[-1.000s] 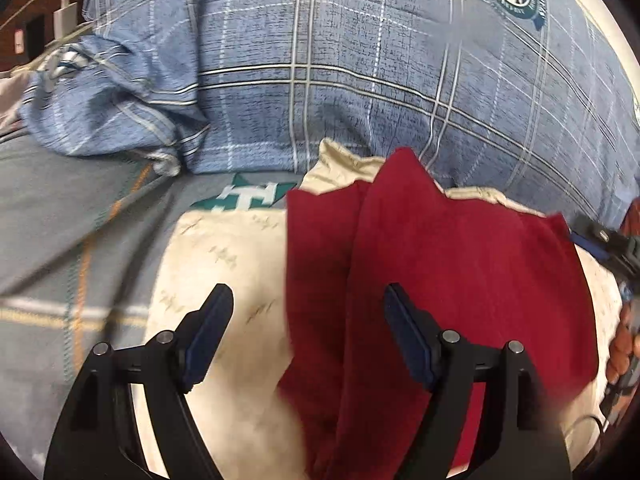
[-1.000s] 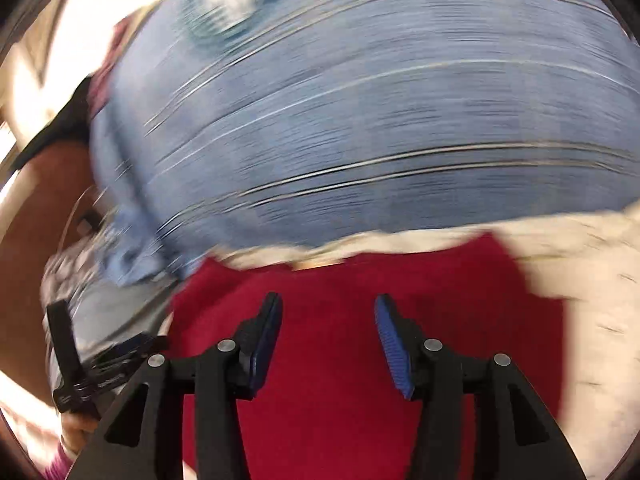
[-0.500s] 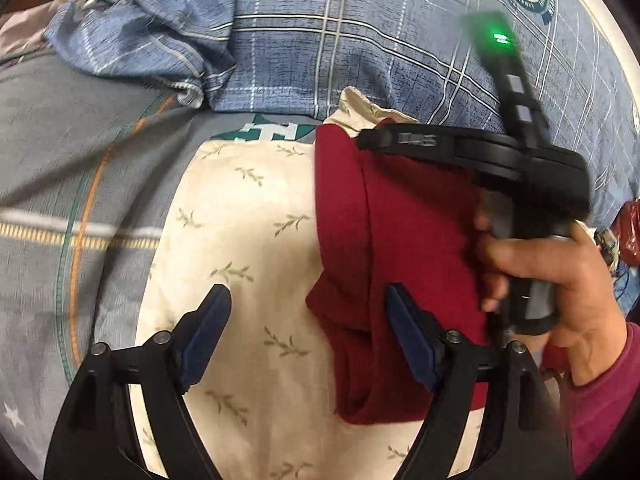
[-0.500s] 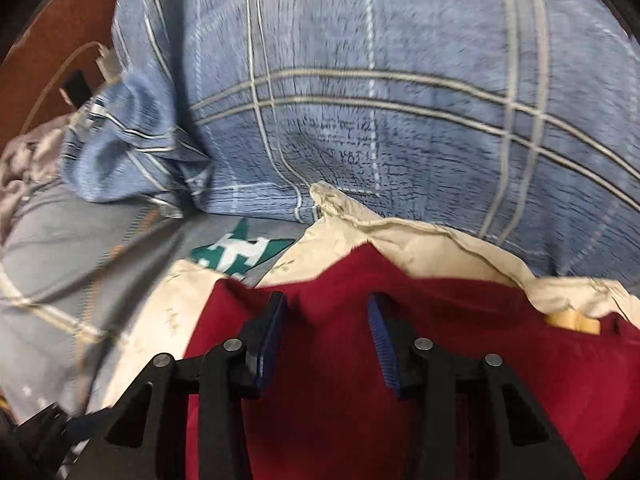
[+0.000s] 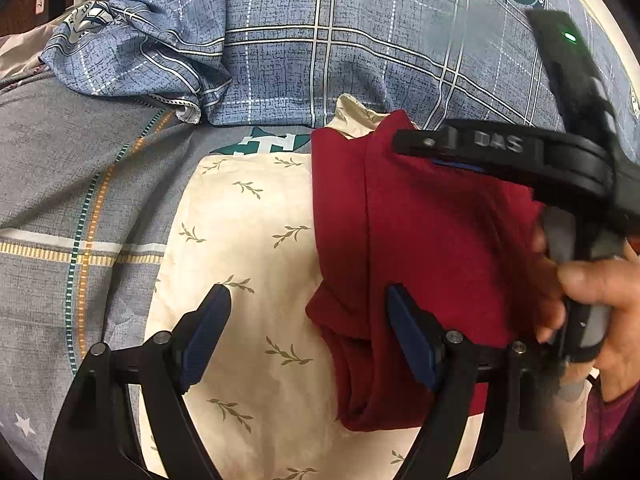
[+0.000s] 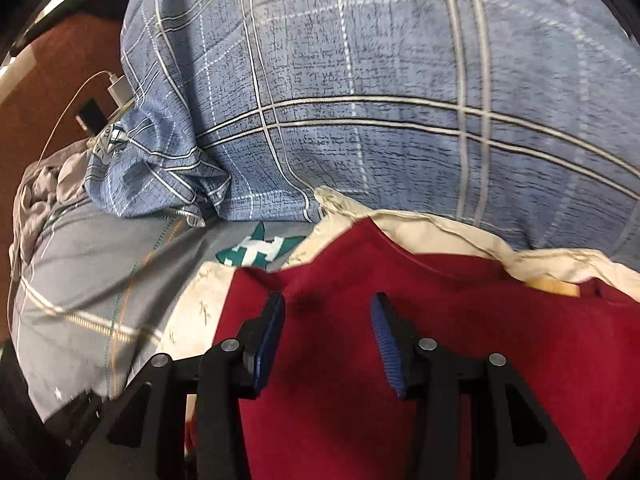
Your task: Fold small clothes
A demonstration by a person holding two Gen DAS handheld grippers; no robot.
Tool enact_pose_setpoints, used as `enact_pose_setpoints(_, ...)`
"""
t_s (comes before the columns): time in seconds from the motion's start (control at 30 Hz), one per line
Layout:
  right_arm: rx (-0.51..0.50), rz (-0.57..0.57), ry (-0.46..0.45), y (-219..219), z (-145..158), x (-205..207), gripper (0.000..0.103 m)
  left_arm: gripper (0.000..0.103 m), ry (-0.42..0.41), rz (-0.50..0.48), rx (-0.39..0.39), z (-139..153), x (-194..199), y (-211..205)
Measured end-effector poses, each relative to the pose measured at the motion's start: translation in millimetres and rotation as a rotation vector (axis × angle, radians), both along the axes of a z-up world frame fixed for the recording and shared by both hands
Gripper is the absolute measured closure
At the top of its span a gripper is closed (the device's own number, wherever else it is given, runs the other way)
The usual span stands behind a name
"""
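Red garment half-folded on the cream cloth, both grippers hovering

The red garment (image 5: 432, 240) is lying doubled over on the right side of the cream cloth (image 5: 240, 248) on the bed (image 5: 60, 184). The left gripper (image 5: 308, 340) is sitting at its near edge with jaws spread, holding nothing, probably lining up for the next fold. The right gripper (image 6: 326, 340) is hanging over the far part, jaws parted and empty too. The garment's right edge is getting hidden behind the hand (image 5: 592, 300), so can't tell its full shape.

— What's ahead of me?
— A big blue plaid pillow (image 5: 360, 48) on grey bedding (image 5: 48, 184), a brown headboard (image 6: 44, 92) behind, and a white charger (image 6: 118, 92) with its cable.
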State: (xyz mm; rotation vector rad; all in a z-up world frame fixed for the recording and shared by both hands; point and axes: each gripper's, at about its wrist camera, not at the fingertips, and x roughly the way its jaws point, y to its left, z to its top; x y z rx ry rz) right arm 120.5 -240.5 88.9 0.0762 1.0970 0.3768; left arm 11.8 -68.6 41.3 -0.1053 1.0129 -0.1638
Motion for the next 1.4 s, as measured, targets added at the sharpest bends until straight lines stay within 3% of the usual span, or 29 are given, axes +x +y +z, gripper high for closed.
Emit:
enact_pose_setpoints(0.27, 0.031, 0.002, 0.043, 12.0, -2.9, 8.9, 0.049, 0.023, 0.002, 0.002, -0.002, -2.5, -1.5, -0.1)
enact_pose_setpoints(0.37, -0.015, 0.039, 0.074, 32.9, -16.5, 17.4, 0.049, 0.023, 0.007, 0.001, -0.006, -4.9, 1.2, 1.2)
enact_pose_setpoints(0.4, -0.049, 0.055, 0.077, 40.0, -22.1, 20.3, 0.052, 0.023, 0.008, 0.000, -0.008, -5.4, 1.4, 2.0)
enact_pose_setpoints(0.47, -0.141, 0.056, 0.063, 44.1, -29.3, 23.2, 0.081, 0.023, 0.009, 0.002, -0.015, -5.5, 1.1, 4.1)
enact_pose_setpoints(0.53, -0.126, 0.038, 0.045, 39.1, -27.3, 25.0, 0.094, 0.023, 0.015, 0.006, -0.029, -4.7, 1.0, 7.1)
enact_pose_setpoints(0.63, -0.021, 0.015, 0.049, 28.3, -18.4, 26.6, 0.096, 0.023, 0.012, 0.016, -0.045, -1.8, 1.0, 10.0)
enact_pose_setpoints(0.9, -0.042, 0.050, 0.040, 44.6, -35.1, 28.9, 0.096, 0.023, 0.021, 0.016, -0.049, -6.3, 3.1, 10.0)
enact_pose_setpoints(1.0, -0.004, 0.058, 0.050, 38.0, -18.7, 24.2, 0.083, 0.023, 0.021, 0.015, -0.050, -5.4, 2.1, 9.2)
enact_pose_setpoints(1.03, 0.006, 0.060, 0.054, 35.2, -11.1, 21.5, 0.062, 0.023, 0.018, 0.015, -0.048, -4.8, 1.4, 8.8)
enact_pose_setpoints(1.07, 0.007, 0.065, 0.059, 34.4, -5.9, 19.1, 0.032, 0.023, 0.018, 0.014, -0.049, -4.5, 0.8, 8.5)
enact_pose_setpoints(1.1, 0.005, 0.068, 0.061, 35.2, -3.5, 17.8, 0.024, 0.023, 0.019, 0.012, -0.050, -4.6, 0.1, 8.1)
enact_pose_setpoints(1.27, -0.093, 0.128, 0.107, 62.1, -16.1, 14.3, 0.021, 0.023, 0.029, 0.010, -0.068, -6.3, -0.4, 8.0)
enact_pose_setpoints(1.4, -0.203, 0.154, 0.063, 77.5, -28.1, 11.1, 0.017, 0.023, 0.032, 0.014, -0.070, -7.0, 2.0, 9.6)
